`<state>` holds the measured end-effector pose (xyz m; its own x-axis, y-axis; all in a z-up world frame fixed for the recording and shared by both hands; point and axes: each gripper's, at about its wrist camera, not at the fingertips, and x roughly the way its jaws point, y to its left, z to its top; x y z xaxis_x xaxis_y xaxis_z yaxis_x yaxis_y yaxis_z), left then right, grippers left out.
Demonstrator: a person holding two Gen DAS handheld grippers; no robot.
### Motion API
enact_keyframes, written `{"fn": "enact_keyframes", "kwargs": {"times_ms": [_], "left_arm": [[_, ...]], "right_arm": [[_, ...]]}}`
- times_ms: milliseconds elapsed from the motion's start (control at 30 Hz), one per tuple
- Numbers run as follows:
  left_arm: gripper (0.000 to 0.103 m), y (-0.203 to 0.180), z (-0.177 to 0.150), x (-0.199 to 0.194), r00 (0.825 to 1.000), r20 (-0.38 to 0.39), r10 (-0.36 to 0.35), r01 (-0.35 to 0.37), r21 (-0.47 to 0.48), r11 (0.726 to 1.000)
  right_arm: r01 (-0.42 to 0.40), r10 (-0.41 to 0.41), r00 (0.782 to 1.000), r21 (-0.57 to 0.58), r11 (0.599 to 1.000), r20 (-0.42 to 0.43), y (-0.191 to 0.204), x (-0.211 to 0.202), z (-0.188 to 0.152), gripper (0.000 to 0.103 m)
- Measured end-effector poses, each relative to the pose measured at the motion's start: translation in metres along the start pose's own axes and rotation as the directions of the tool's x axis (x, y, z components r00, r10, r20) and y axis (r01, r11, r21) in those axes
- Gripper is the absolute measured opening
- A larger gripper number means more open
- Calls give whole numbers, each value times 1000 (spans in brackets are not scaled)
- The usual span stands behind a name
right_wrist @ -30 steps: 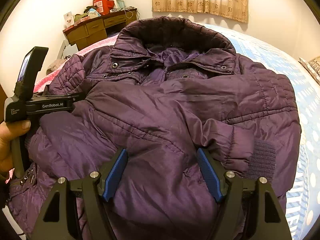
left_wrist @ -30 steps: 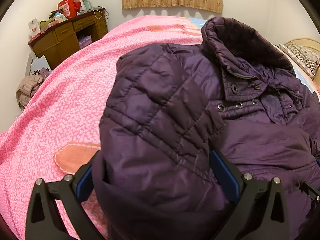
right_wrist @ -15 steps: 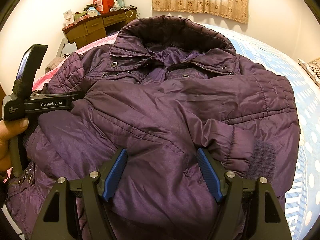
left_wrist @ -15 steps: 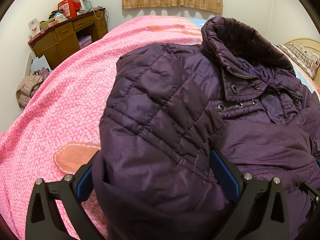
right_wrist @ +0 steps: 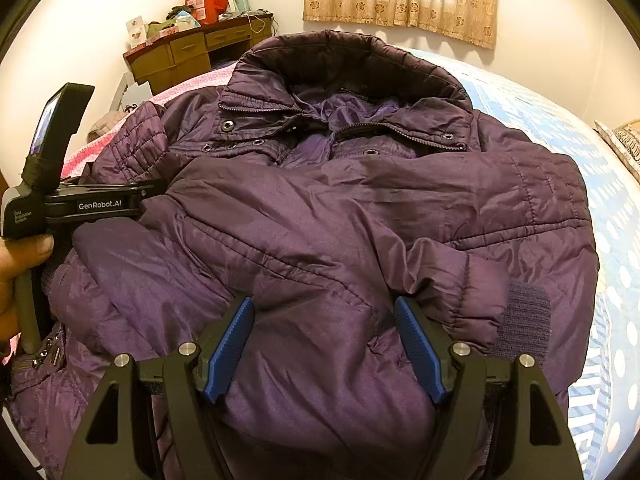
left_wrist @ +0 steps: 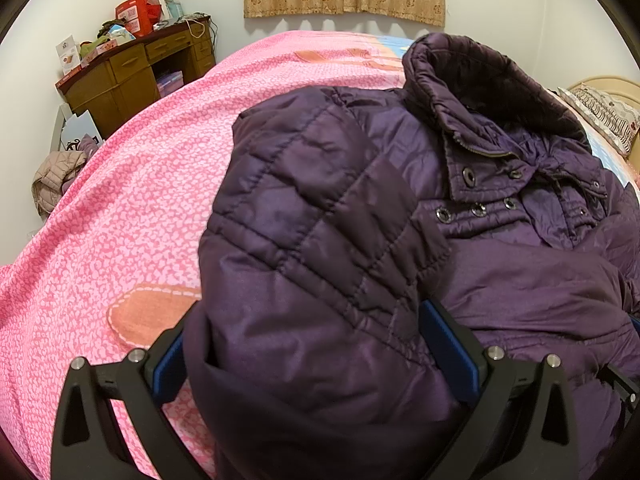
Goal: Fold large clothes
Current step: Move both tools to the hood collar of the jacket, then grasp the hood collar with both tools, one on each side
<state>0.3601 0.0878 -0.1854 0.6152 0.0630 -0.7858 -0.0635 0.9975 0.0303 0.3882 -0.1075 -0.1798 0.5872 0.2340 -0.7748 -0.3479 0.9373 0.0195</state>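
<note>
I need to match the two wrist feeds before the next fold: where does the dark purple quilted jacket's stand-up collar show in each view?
Left wrist: the dark purple quilted jacket's stand-up collar sits upper right, above the snap buttons.
Right wrist: the collar sits top centre, arching over the open zip.
Shared landmark: the brown wooden desk against the far wall, upper left in both.

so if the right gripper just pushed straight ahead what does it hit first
The right gripper would meet the purple jacket at once: padded fabric already bulges between its open fingers. Beyond lie the folded sleeve and then the collar, though depth is hard to judge through the fisheye.
</note>
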Motion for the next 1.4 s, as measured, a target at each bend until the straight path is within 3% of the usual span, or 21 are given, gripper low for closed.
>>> {"fn": "enact_keyframes", "kwargs": {"times_ms": [233,333,400,500,633,800,933,1200,1233,1267,1300,1367,1400], "left_arm": [[103,2,1,-2,1000,1,-2,2,-6,1000],[103,5,-1,-22,1000,-11,-3,3,-15,1000],[103,9,2,-47,999,44,-4,4,1,1000],[103,16,17,-84,987,159,1,-6,35,999],[103,17,52,-97,978,206,-45,41,24,999],[103,-22,101,-78,968,243,-63,37,111,993],[103,-53,124,-48,974,221,-58,20,169,985],[103,-91,145,-13,981,193,-30,-25,278,960],[100,-93,146,-10,981,192,-27,-30,290,957],[88,-95,146,-6,981,193,-25,-36,307,951],[77,-97,145,-4,981,190,-34,-30,326,945],[16,-100,144,-4,986,157,-54,-7,359,933],[15,-98,141,-6,989,137,-57,2,371,929]], "right_arm": [[3,-3,1000,-12,1000,-3,1,-1,1,74],[-28,24,998,-81,996,-53,0,-13,7,74],[-62,56,996,-90,994,-67,-5,-28,14,74],[-122,123,992,-36,992,32,-27,-59,33,75],[-151,146,980,25,988,136,-64,-72,74,75],[-66,60,991,47,997,120,-105,-34,138,75],[-24,17,995,65,998,98,-134,6,177,75],[14,-12,999,-50,999,37,-132,69,211,75],[24,-21,999,-73,997,32,-128,77,210,61],[37,-35,999,-93,995,21,-125,81,208,46],[55,-55,998,-119,991,0,-122,86,205,16],[51,-51,999,-134,990,1,-120,85,197,14],[32,-31,999,-144,989,12,-121,80,192,13]]}}
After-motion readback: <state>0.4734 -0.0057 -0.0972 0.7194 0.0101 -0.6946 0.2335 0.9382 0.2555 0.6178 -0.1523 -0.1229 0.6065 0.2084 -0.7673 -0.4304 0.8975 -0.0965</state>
